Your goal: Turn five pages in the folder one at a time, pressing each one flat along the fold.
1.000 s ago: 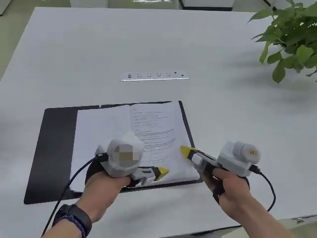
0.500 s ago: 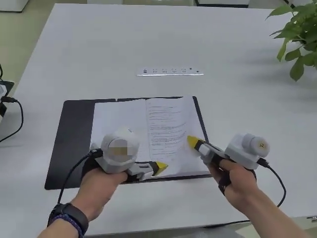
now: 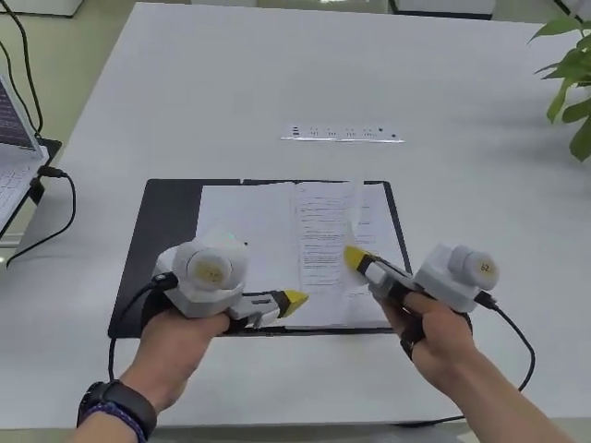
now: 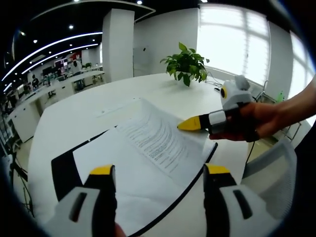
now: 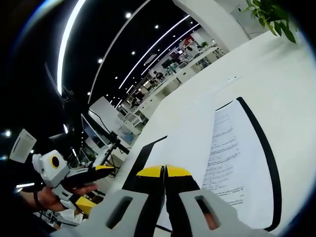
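A flat black folder (image 3: 166,249) lies open on the wide white table (image 3: 277,83), just in front of the person, with white paper across its middle and right half. The right gripper (image 3: 353,257) has its yellow-tipped jaws pressed together on the outer edge of a printed white sheet (image 3: 323,231), which is raised off the stack and curves over towards the fold. In the right gripper view the two jaws meet with no gap around the right gripper (image 5: 165,172) tips, and the printed white sheet (image 5: 192,128) rises ahead of them. The left gripper (image 3: 294,300) hovers at the folder's near edge, low over the left-hand blank page. In the left gripper view the left gripper (image 4: 159,170) has its jaws spread wide with nothing between them, and the right gripper (image 4: 190,124) comes in from the right at the sheet's edge. A narrow silver socket strip (image 3: 342,134) sits in the table beyond the folder, well apart from it. A leafy green plant (image 3: 572,83) stands at the far right, and a laptop (image 3: 11,157) shows at the left edge
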Demonstrator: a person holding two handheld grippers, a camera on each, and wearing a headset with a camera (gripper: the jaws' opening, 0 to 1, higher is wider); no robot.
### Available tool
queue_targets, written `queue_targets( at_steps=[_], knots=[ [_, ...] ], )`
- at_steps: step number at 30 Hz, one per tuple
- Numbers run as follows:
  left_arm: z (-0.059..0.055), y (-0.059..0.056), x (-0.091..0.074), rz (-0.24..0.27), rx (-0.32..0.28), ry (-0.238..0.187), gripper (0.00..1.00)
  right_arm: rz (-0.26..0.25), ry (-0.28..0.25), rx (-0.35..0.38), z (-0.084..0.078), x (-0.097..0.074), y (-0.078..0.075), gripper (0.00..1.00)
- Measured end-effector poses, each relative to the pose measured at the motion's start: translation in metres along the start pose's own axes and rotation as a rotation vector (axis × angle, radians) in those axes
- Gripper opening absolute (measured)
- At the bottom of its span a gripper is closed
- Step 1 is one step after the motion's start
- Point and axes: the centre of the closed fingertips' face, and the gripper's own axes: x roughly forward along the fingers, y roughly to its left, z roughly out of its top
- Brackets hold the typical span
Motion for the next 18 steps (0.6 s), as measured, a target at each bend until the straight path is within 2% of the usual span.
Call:
queue_targets(
  at_steps=[5,8,18],
  knots=[
    [0.0,0.006,-0.007,0.017,-0.007,-0.006,0.72,0.024,0.014,-0.001,-0.007,0.008,0.011,0.0],
    [-0.002,0.012,-0.012,0.033,-0.02,-0.004,0.72,0.042,0.013,0.012,-0.01,0.013,0.02,0.0],
    [-0.008,0.032,-0.028,0.081,-0.058,-0.015,0.72,0.091,0.057,0.006,-0.024,0.035,0.047,0.0]
  ],
)
